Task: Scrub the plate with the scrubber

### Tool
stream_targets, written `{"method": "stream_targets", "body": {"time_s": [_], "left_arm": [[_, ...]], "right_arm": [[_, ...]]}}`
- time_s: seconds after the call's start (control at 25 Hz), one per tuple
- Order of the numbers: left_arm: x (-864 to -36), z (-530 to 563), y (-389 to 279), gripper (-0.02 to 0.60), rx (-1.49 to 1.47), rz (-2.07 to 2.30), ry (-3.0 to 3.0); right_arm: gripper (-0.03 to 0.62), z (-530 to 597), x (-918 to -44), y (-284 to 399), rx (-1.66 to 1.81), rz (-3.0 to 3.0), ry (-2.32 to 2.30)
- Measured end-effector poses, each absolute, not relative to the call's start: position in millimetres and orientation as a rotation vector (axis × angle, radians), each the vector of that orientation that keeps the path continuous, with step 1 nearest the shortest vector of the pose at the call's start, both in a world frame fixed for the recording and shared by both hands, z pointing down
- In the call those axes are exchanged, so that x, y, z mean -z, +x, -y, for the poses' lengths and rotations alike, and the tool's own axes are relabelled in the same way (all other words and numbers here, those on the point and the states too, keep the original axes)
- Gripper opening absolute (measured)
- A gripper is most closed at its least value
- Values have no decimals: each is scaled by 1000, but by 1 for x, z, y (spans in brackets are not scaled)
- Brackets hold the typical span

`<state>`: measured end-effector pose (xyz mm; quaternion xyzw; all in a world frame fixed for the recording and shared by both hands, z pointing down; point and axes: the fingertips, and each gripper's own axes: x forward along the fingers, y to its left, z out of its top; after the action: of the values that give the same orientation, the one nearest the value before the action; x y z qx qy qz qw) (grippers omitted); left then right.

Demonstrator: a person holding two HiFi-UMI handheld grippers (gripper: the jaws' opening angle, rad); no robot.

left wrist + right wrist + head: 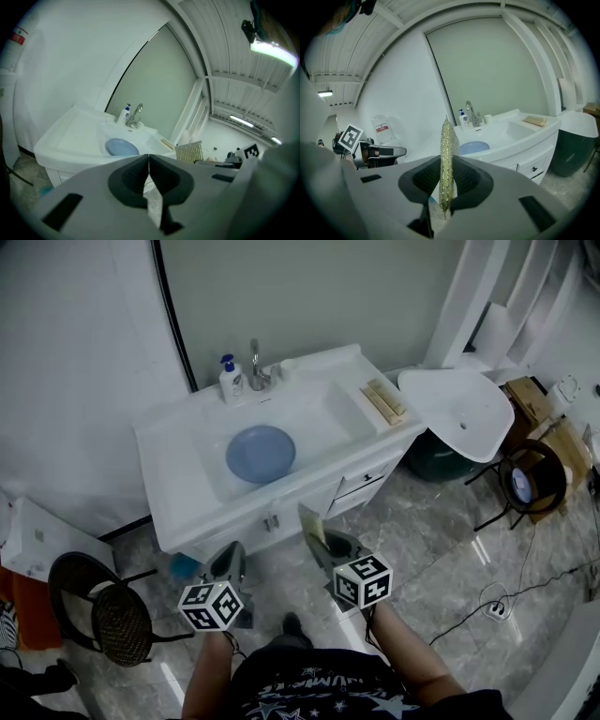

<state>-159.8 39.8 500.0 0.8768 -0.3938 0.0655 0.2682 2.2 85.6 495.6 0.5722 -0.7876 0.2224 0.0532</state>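
Head view showed both grippers held side by side out in front of the desk's [178,465] front edge, over the marble floor [450,549], well apart from the desk. We saw the left gripper [148,161] with its jaws fully together and nothing between them. The right gripper [446,173] was clamped on the scrubber [446,140], a thin yellowish mesh pad standing upright, edge-on to its camera, sticking up past the jaw tips. From the left gripper view we saw the scrubber's flat face off to the right.

The plate [260,453], round and blue, lay flat in the sink basin [323,413] near the middle of the desk, left part of the basin, nearer the front edge than the back. Neither gripper touched it.

At the desk's back edge we noted a soap bottle [231,379] with a blue pump, the faucet [257,367] just beside it, and a small white cup [287,368] to the faucet's right. A wooden piece [384,401] lay at the desk's right edge; we could not tell what it was. A round black stool [122,620] stood on the floor off the desk's front left corner.
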Motion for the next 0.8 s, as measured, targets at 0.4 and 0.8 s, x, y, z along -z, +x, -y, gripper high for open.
{"method": "stream_targets", "body": {"time_s": [0.4, 0.8], "left_arm": [[-509, 6, -166, 18, -172, 1013, 2350], [-507, 26, -170, 18, -164, 1028, 2356]], "right_arm": [[74, -45, -500, -6, -681, 2348, 1741], [74, -17, -501, -4, -668, 2355, 1735]]}}
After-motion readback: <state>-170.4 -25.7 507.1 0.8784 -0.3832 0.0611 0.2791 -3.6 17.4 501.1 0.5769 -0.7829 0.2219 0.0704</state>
